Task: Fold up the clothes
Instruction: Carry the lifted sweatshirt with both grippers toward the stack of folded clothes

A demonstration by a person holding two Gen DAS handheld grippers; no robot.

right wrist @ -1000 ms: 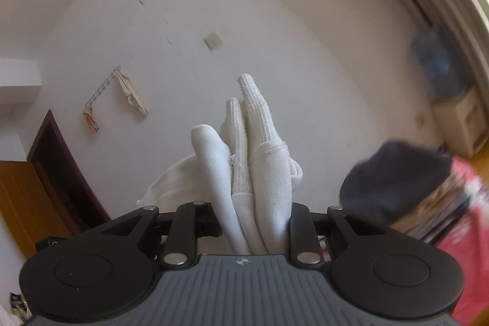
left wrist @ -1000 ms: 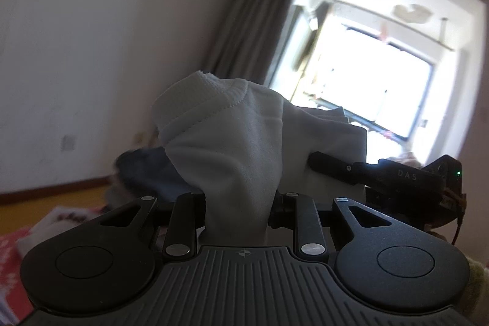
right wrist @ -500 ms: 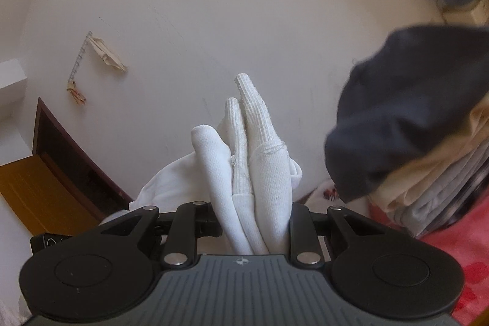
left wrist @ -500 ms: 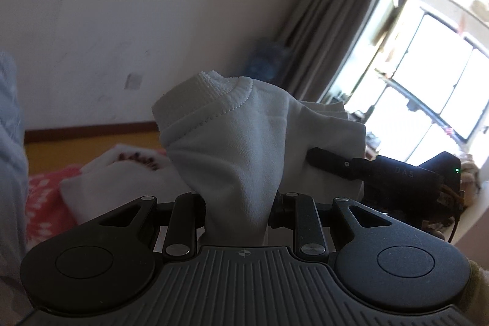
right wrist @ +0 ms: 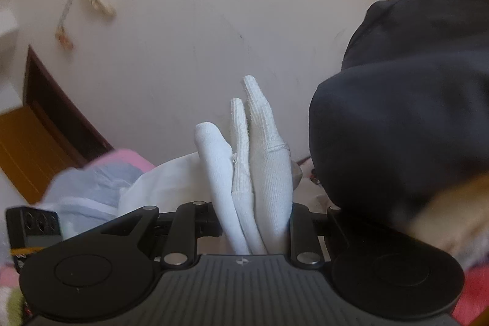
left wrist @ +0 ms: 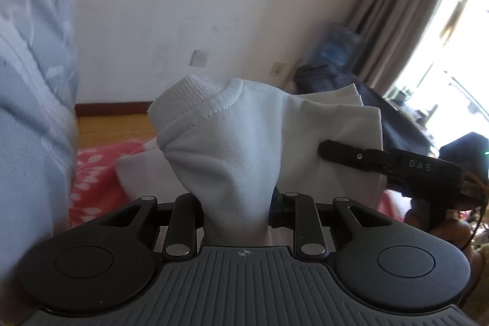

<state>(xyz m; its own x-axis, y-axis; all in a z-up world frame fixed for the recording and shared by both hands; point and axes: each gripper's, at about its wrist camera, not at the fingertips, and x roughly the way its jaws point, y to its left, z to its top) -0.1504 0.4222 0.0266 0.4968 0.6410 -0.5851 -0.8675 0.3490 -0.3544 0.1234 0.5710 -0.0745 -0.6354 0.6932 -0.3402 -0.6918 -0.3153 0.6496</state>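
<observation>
Left wrist view: the left gripper [left wrist: 237, 213] is clenching a white garment [left wrist: 232, 148] at lower centre, its ribbed hem bunching above the jaws. The right gripper [right wrist: 256, 222] is pinching the same garment's folded edges at lower centre, beside a dark garment [right wrist: 397, 124] filling the right of its frame.
</observation>
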